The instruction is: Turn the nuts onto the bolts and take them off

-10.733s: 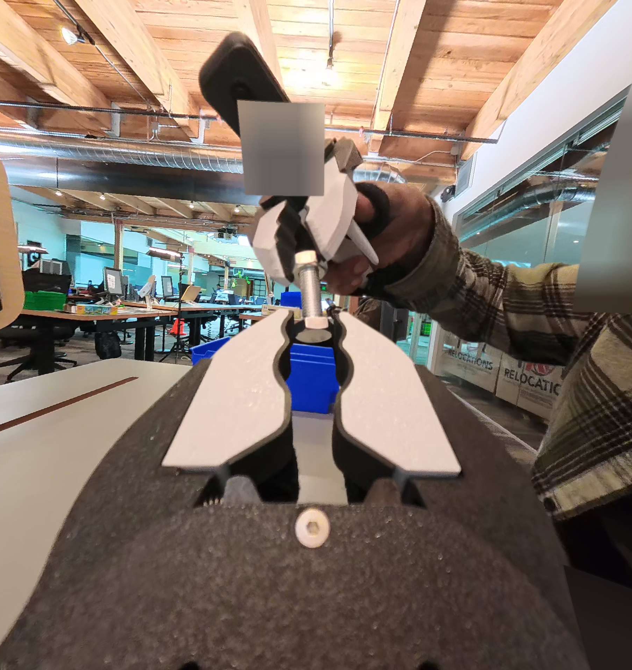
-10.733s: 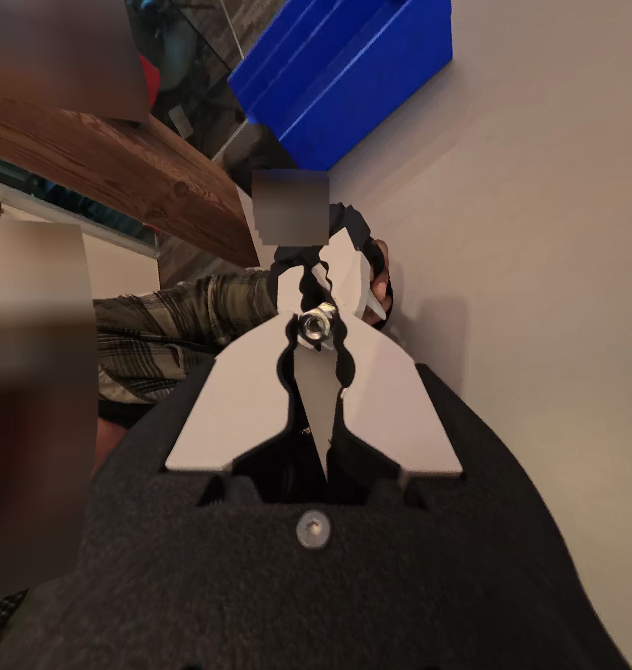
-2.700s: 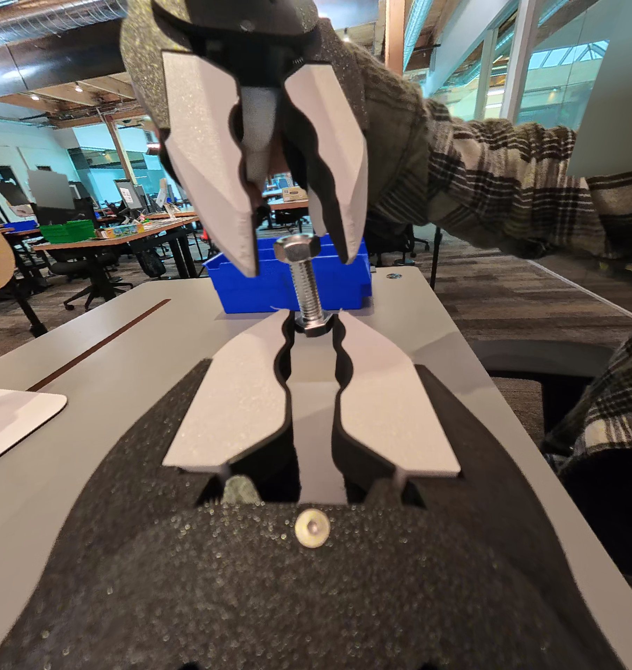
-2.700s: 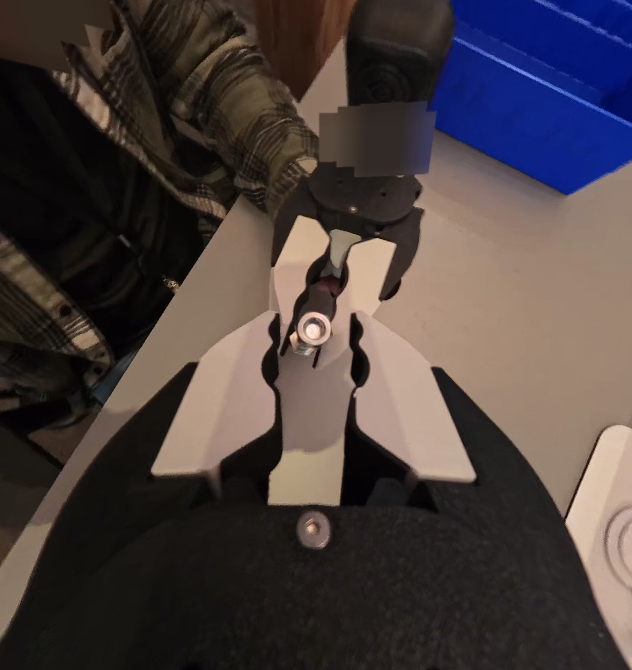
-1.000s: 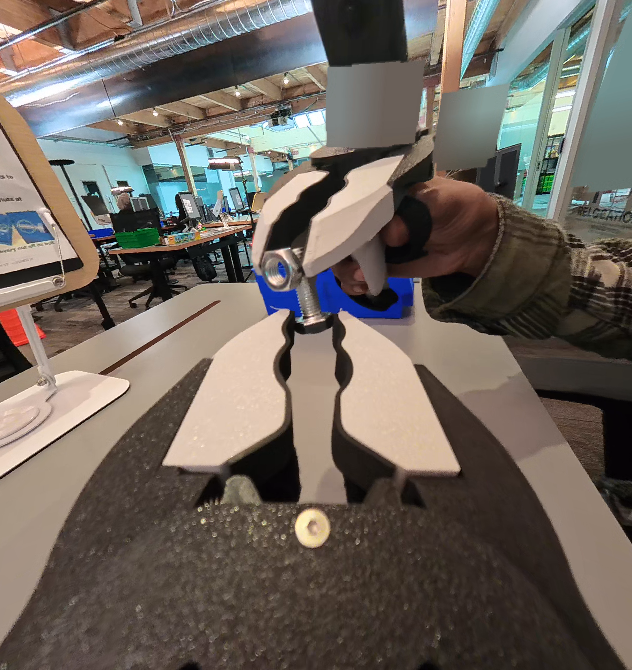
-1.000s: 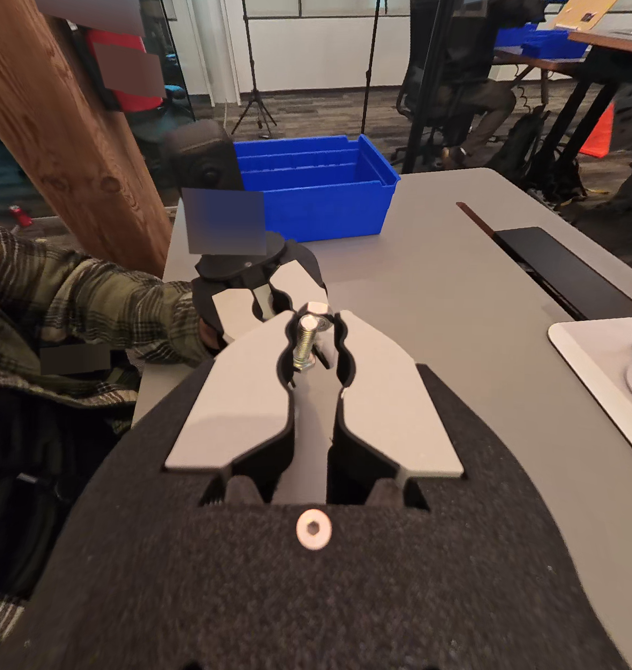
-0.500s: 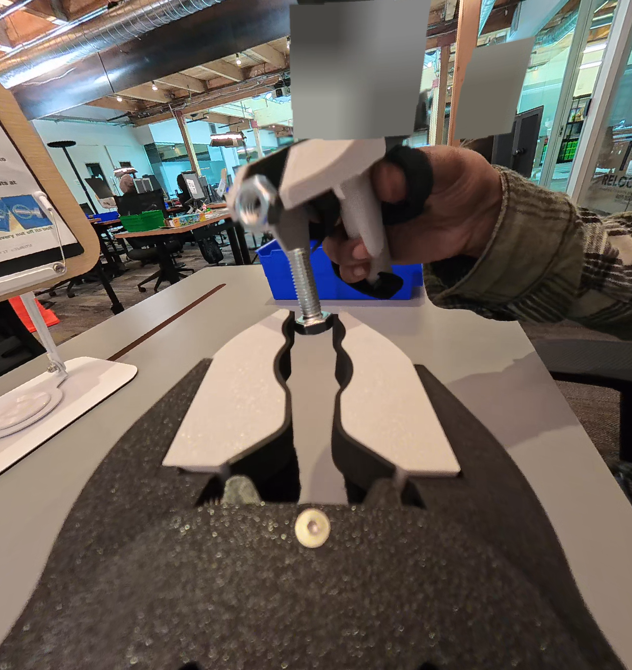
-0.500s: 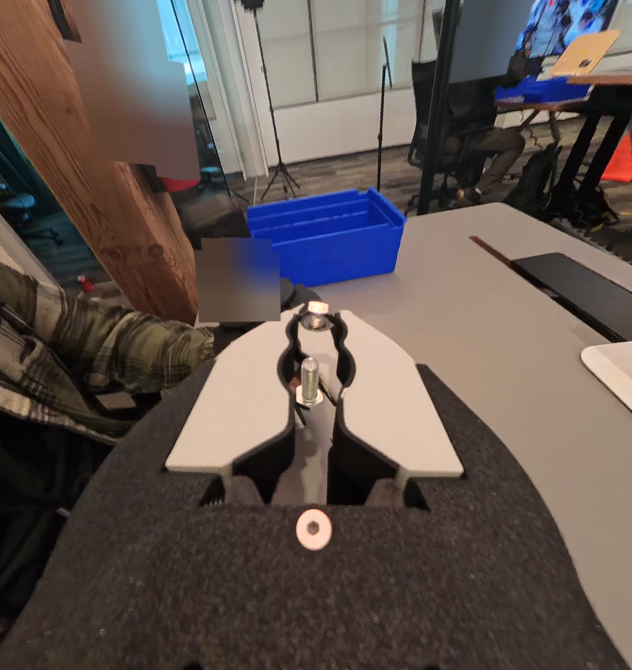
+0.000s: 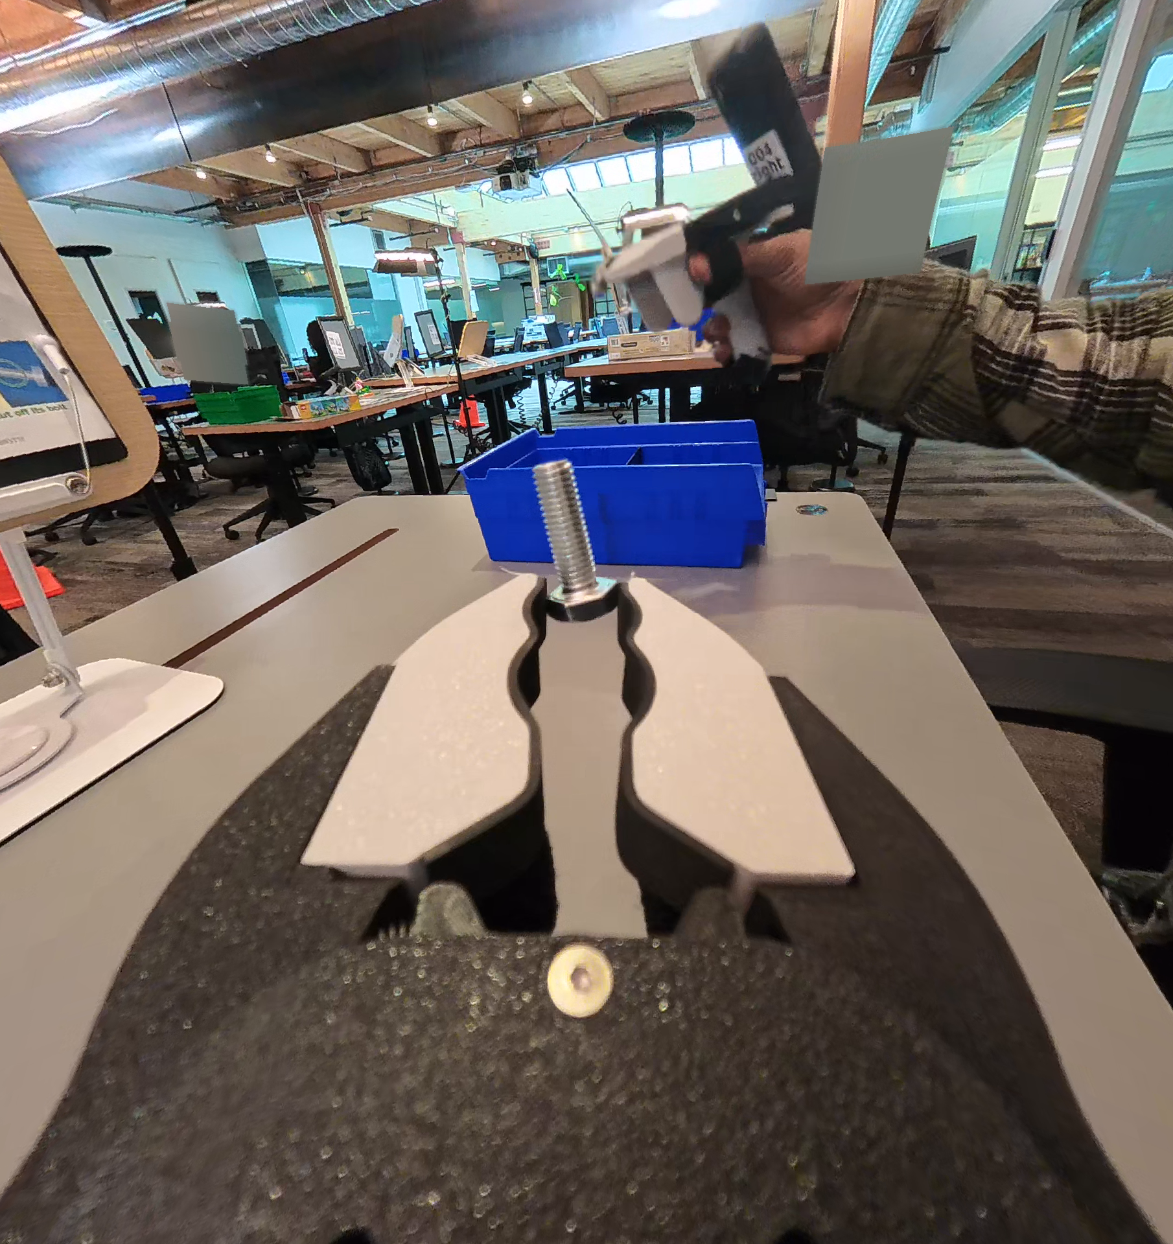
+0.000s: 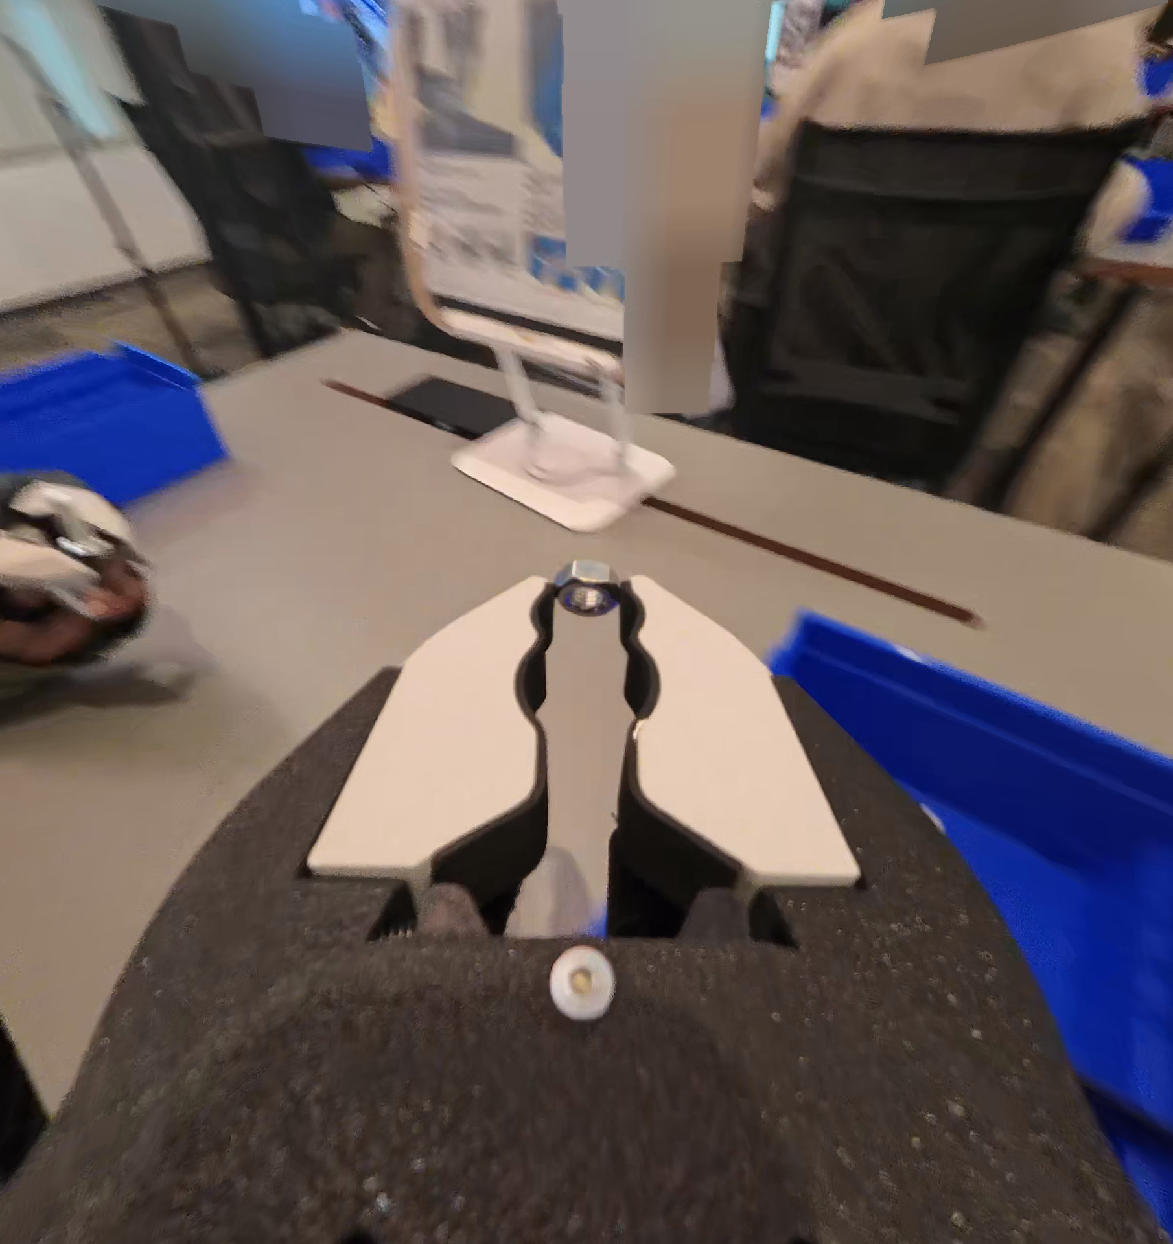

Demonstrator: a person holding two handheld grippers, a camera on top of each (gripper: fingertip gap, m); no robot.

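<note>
Removal step: the left gripper [image 9: 580, 596] is clamping the bolt [image 9: 565, 532] by its head, the right gripper [image 10: 587, 592] is pinching the freed nut [image 10: 585, 592], likely needing release into the blue bin [image 10: 1015, 761].

Ahead of my left gripper [image 9: 580, 599], 12 o'clock: blue bin [image 9: 638, 518] blocks the far table [image 9: 806, 646] edge, the upright bolt [image 9: 565, 532] standing before it; 9 o'clock: sign stand's white base [image 9: 112, 707]; 3 o'clock: bare tabletop to the edge. Ahead of my right gripper [image 10: 585, 596], holding a nut [image 10: 584, 587]: open grey surface to 12 o'clock, sign stand [image 10: 563, 471] beyond; second blue bin [image 10: 1015, 761] close at 3 o'clock; left gripper at 9 o'clock, well apart.
</note>
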